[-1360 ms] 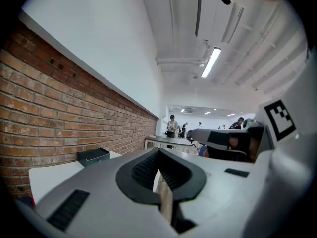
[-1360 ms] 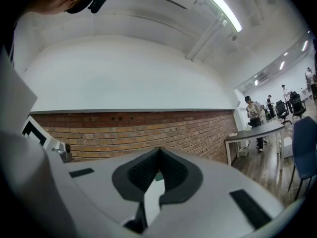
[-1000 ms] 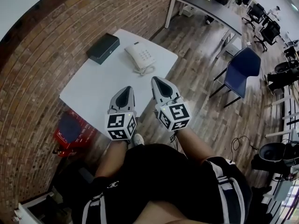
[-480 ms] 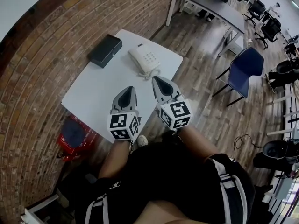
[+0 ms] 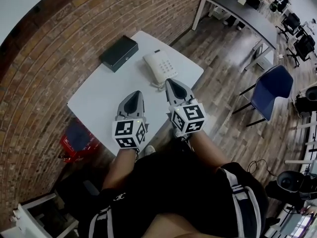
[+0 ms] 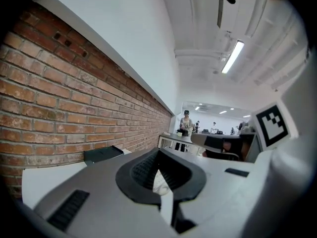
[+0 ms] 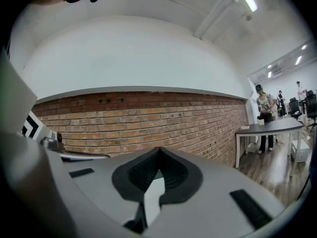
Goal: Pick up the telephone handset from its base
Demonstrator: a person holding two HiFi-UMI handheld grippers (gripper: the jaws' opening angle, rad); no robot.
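Note:
A white telephone sits on the far right part of the white table, its handset lying in the base beside the keypad, with a coiled cord at the near end. My right gripper is shut, empty, its tip just short of the telephone's near end. My left gripper hovers over the table's middle, also shut and empty, to the left of the phone and nearer me. In each gripper view the dark pads meet at the tip, left gripper, right gripper.
A black box lies on the table's far left corner, also in the left gripper view as the black box. A brick wall runs along the left. A red crate stands under the table, a blue chair and a dark desk to the right.
Both grippers have moved forward over the table toward the telephone; the right tip now nearly reaches the phone's near end. Both stayed shut.

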